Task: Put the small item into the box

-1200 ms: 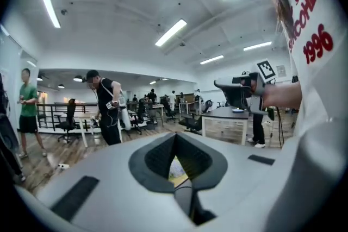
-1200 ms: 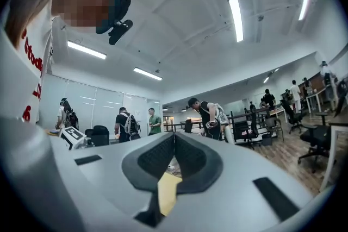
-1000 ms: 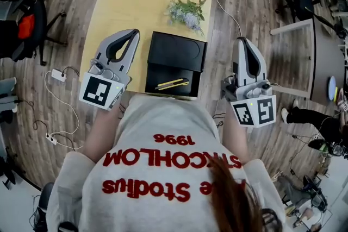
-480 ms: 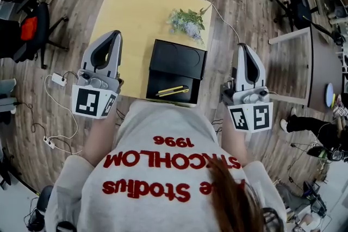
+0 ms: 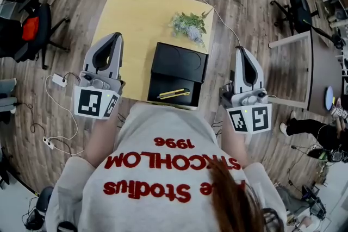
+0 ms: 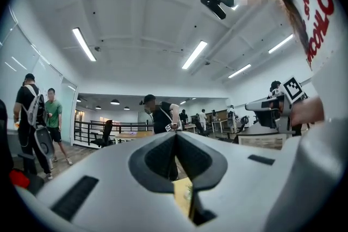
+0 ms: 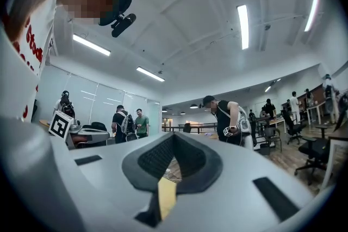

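Note:
An open black box lies on the yellow table, its lid folded back on the far side. A slim yellow and black item rests inside the box's near half. My left gripper hangs over the table's left edge, shut and empty, well left of the box. My right gripper is held right of the table over the floor, also shut with nothing in it. Both gripper views look up into the room, and in them the left gripper and the right gripper show their jaws pressed together.
A sprig of artificial flowers lies on the table beyond the box. Cables and a power strip trail on the wooden floor at the left. Office chairs stand at the left, a grey table at the right, and people stand in the room.
My left gripper has swung left, away from the box, to the table's left edge. The right gripper has hardly moved. The item still lies in the box.

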The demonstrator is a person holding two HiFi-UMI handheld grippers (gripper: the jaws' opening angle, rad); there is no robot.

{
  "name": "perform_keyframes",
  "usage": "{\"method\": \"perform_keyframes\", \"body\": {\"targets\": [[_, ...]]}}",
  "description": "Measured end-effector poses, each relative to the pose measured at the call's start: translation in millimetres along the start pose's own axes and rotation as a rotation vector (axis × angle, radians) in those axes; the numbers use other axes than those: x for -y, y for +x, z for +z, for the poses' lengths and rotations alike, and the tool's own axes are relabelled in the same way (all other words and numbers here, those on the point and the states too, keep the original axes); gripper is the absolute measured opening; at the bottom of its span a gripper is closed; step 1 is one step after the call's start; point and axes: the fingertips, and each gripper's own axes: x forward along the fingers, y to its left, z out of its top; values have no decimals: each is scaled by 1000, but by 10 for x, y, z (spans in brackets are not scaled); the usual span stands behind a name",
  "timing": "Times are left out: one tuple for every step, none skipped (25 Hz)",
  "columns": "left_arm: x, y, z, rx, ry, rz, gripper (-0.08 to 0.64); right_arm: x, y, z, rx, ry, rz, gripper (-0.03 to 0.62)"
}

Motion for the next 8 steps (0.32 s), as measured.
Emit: {"method": "perform_keyframes", "body": {"targets": [[-11,-5,-3,-2,0,4,6,1,3,0,-1,0,0,4],[-28,-12,-9,-4,2,9,6,-3,5,0,-1,0,-1,4],[-52,-24,-19,-8,6,14,6,-16,8,-4,-1,-1,-2,4],[-80,-40,-33,-11,8,18,6,-35,11,-11,-1,-1,-2,5],[-110,-58,-46,-12,8,23,6,-58,14,-21,-1,-1,-3,5],[-139,-75,-59,-12,7,27,6,-80,18,-33,-1,-1,-3,3],[-166,-91,-71,-11,7,31,6,-101,23,-44,-1,-2,-4,4],[-192,-106,-82,-10,6,34,6,-122,28,-56,-1,-4,-4,4]]}}
